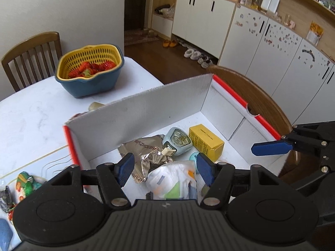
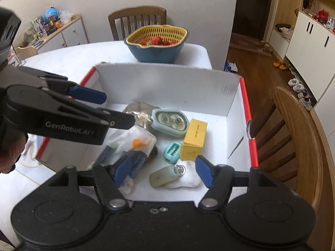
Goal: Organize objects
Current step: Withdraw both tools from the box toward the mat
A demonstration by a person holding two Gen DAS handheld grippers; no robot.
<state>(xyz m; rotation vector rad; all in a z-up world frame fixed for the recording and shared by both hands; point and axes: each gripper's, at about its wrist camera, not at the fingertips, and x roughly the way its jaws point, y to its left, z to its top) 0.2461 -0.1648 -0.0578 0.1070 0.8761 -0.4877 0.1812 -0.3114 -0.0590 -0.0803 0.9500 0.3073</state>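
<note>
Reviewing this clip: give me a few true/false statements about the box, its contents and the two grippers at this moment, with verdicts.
1. The yellow carton lies inside the white box. True.
2. The left gripper is clamped on the clear plastic bag. False: its jaws stand open and nothing is pressed between the pads; the bag lies in the box below.
3. The strainer basket holds strawberries. True.
4. The strainer basket sits inside the white box. False: it stands on the table beyond the box's far wall.
5. The right gripper holds the yellow carton. False: its jaws are open and empty above the box.
</note>
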